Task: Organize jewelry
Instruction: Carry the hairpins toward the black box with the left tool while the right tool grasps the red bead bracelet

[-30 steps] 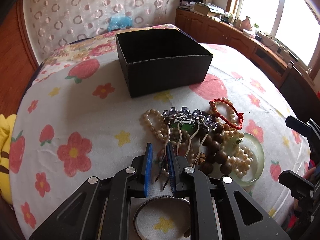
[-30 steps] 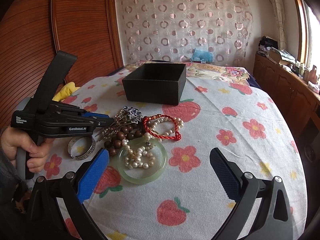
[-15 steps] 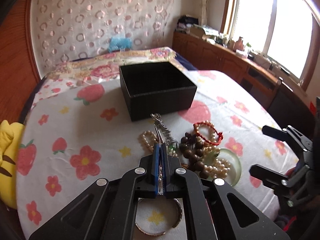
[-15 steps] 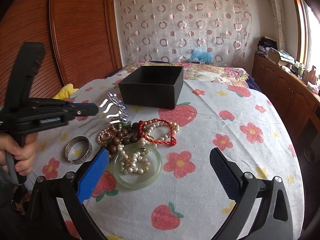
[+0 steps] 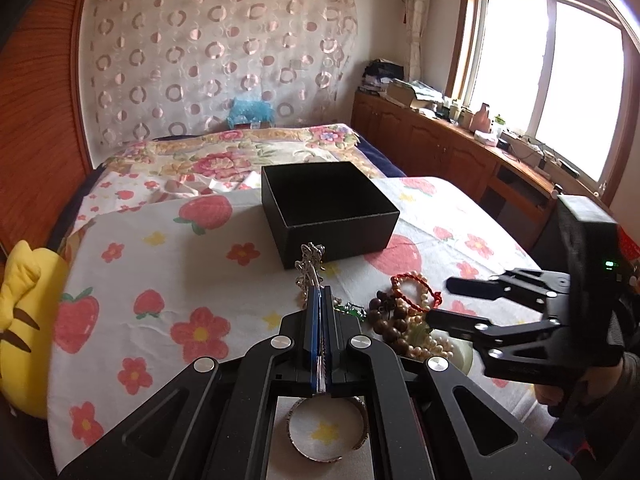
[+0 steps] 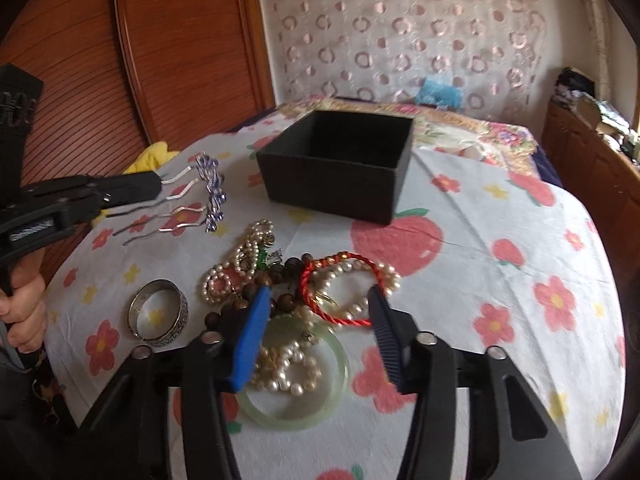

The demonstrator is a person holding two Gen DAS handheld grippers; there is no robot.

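Observation:
My left gripper (image 5: 319,296) is shut on a silver hair comb with purple flowers (image 6: 210,194), held in the air short of the open black box (image 5: 328,208). The comb's top (image 5: 311,264) sticks out past the pads in the left wrist view. My right gripper (image 6: 318,300) is open and hangs low over the jewelry pile: a red cord bracelet (image 6: 340,292), pearl strands (image 6: 288,364), dark wooden beads (image 6: 248,300) and a pale green jade bangle (image 6: 296,396). A silver bangle (image 6: 158,312) lies to the pile's left.
The jewelry lies on a bed cover (image 6: 500,280) printed with strawberries and flowers. A yellow plush toy (image 5: 24,320) sits at the left edge. Wooden cabinets (image 5: 460,156) run along the right under the window. A wooden panel (image 6: 180,60) stands at the left.
My left gripper shut on the hair comb and lifted it off the pile toward the box. My right gripper moved forward and down over the pile, its jaws narrower than before.

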